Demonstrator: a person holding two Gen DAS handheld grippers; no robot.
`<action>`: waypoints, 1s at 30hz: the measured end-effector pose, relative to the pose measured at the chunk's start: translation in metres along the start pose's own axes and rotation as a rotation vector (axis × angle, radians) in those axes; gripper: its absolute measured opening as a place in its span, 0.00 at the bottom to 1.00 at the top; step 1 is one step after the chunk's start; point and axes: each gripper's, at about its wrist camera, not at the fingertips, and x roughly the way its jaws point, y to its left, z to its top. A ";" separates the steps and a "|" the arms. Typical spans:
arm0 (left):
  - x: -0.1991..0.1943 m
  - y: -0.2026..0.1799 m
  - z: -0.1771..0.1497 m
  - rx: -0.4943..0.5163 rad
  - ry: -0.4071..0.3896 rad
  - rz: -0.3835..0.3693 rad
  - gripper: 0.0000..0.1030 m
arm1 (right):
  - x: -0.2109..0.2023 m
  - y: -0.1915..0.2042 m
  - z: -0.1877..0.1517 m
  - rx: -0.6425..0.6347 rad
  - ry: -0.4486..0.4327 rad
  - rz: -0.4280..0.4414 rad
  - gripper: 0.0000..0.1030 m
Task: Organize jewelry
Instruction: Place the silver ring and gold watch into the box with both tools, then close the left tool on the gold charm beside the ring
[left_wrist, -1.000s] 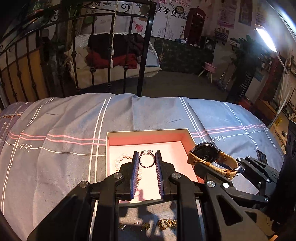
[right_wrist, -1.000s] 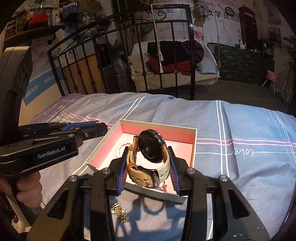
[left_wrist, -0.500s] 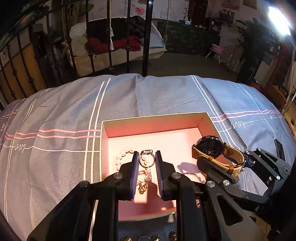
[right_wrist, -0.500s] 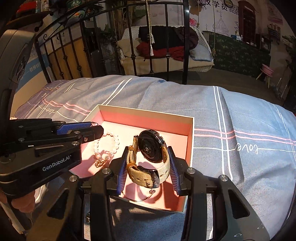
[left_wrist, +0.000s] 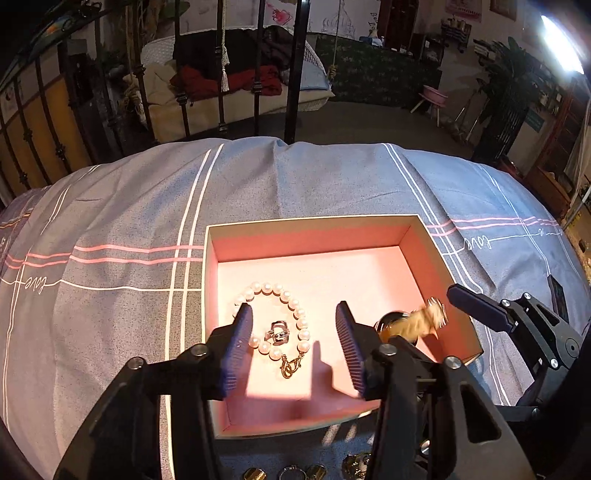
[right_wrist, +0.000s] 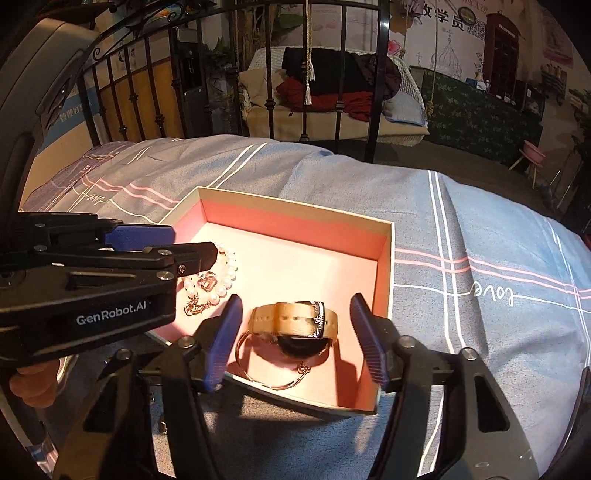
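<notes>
both tongs hang spread wide over the pink box (left_wrist: 314, 236) on the bed (left_wrist: 110, 206), holding nothing. left tongs (left_wrist: 293, 347) straddle the pearl bracelet (left_wrist: 295, 314) and silver ring (left_wrist: 279, 332). right tongs (right_wrist: 295, 338) flank the tan-strapped watch (right_wrist: 295, 321), lying in the box near its right wall.

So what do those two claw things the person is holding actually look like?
Both are matte black plastic linkages joined with silver screws. The left gripper and right gripper each end in two flat fingers faced with ribbed blue pads. White "GenRobot.AI" lettering marks the left one's side. No cables show.
</notes>
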 end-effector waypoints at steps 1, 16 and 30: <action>-0.005 0.002 -0.002 0.001 -0.011 0.004 0.47 | -0.005 0.000 0.000 -0.001 -0.013 0.000 0.63; -0.052 0.036 -0.115 -0.078 -0.028 0.032 0.56 | -0.057 0.019 -0.090 0.070 0.022 0.125 0.63; -0.029 0.029 -0.119 0.017 -0.012 0.086 0.31 | -0.049 0.029 -0.096 0.043 0.067 0.155 0.60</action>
